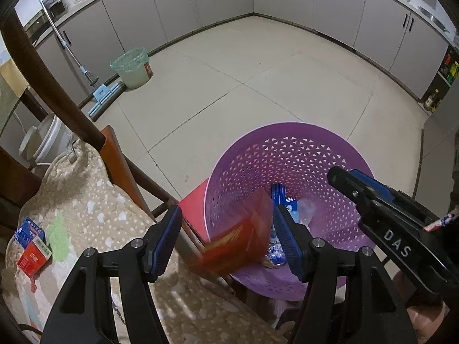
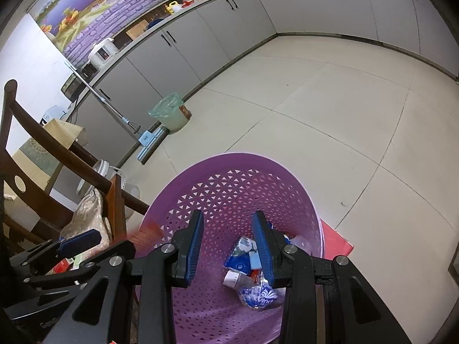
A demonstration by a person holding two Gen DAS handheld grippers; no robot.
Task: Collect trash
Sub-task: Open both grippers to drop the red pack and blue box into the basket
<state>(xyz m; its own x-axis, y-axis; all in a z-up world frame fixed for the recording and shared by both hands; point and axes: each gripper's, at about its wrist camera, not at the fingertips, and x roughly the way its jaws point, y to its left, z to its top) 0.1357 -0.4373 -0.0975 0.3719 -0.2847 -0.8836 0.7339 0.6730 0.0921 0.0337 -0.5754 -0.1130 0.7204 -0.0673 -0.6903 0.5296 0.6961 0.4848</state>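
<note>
Directly between the left gripper (image 1: pixel 226 243)'s parted jaws, a blurred red wrapper (image 1: pixel 238 235) hangs over the purple basket (image 1: pixel 289 154)'s near rim, touching neither pad. Beside it, the right gripper (image 2: pixel 228 248) stands empty, jaws apart, above trash (image 2: pixel 252 275) in the basket bottom.

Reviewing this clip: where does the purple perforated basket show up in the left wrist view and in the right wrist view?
Left wrist view: the purple basket sits lower right of centre, behind the left gripper.
Right wrist view: the purple basket fills the lower centre, behind the right gripper, wrappers in its bottom.
Shared landmark: the bag-lined bin by the cabinets, next to the mop.
</note>
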